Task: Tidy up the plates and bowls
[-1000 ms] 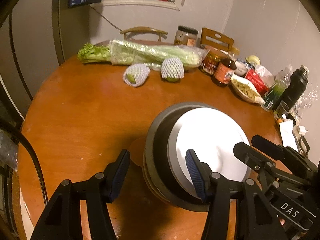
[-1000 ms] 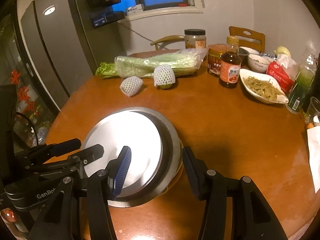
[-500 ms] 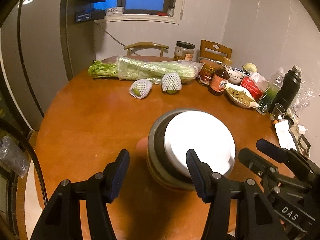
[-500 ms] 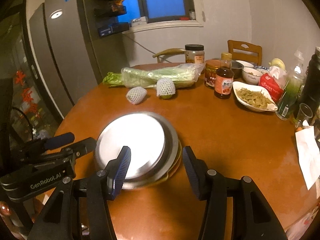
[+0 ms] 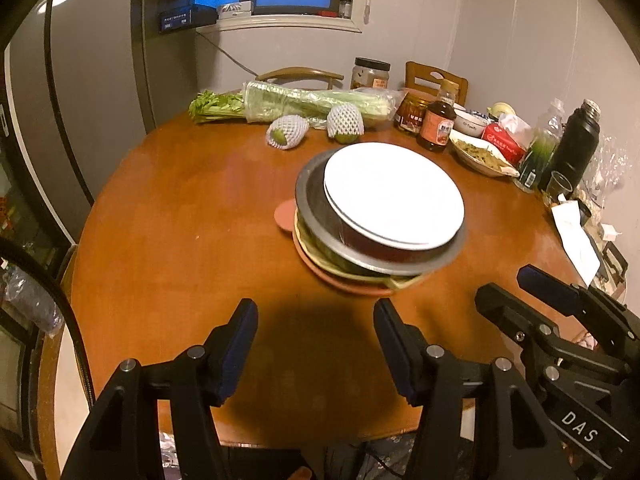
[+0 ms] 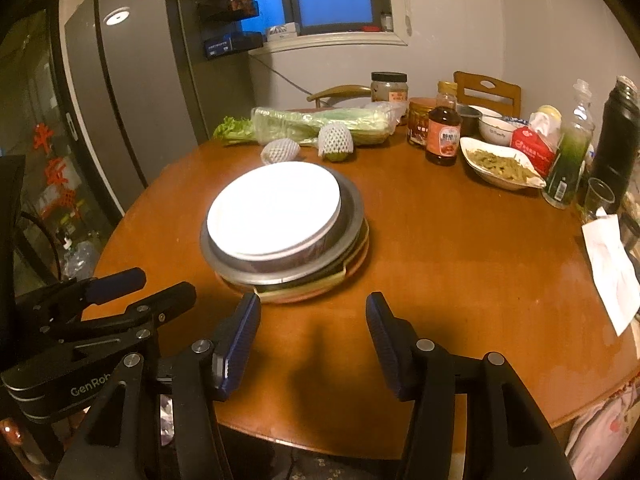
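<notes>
A stack of dishes stands in the middle of the round wooden table (image 5: pixel 168 240). A white plate (image 5: pixel 394 196) (image 6: pixel 276 208) lies on top. Under it are a dark bowl, a metal basin (image 5: pixel 312 200) (image 6: pixel 352 216), a yellow-green dish and a terracotta plate (image 5: pixel 286 216). My left gripper (image 5: pixel 314 316) (image 6: pixel 162 284) hovers near the table's front edge, short of the stack, open with nothing between its fingers. My right gripper (image 6: pixel 313 308) (image 5: pixel 508 288) is beside it on the right, also open and holding nothing. Neither touches the stack.
At the back of the table lie bagged celery (image 5: pixel 312 104) and two net-wrapped fruits (image 5: pixel 286 132). Back right are jars, a sauce bottle (image 6: pixel 442 136), a dish of greens (image 6: pixel 500 162), a black flask (image 6: pixel 616 136), a glass and a paper sheet (image 6: pixel 612 264). A grey fridge (image 6: pixel 132 92) stands left.
Both grippers have drawn back from the stack toward the table's near edge. The stack, which sat between and right under the fingers, now stands clear ahead of them.
</notes>
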Demonstrator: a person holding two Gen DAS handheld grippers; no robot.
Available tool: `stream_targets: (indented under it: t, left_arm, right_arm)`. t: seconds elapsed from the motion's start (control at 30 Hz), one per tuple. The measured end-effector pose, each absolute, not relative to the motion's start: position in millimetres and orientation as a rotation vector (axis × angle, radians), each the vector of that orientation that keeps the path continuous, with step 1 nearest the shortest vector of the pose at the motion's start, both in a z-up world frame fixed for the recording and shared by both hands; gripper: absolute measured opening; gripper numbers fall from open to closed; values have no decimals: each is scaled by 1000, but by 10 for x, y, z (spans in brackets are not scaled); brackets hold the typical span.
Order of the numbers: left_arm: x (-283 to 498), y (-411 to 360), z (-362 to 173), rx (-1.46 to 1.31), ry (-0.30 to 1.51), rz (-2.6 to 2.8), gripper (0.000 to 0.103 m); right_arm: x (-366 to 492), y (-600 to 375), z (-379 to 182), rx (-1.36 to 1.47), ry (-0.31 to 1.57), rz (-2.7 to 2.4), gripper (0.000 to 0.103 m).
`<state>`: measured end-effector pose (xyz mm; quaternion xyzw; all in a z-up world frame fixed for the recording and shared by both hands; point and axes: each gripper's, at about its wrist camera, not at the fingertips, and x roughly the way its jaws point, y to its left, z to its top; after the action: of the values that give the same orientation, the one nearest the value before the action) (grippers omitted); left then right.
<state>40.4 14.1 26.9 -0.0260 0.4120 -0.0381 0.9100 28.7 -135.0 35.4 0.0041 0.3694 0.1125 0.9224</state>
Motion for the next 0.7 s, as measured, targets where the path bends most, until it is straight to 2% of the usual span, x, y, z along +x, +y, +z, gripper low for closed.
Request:
stream_targets:
  t: [0.7]
  left_arm:
    - [108, 121, 202, -39, 828, -58, 60]
  right_arm:
    - [-12, -1374, 174, 3, 747, 217, 57]
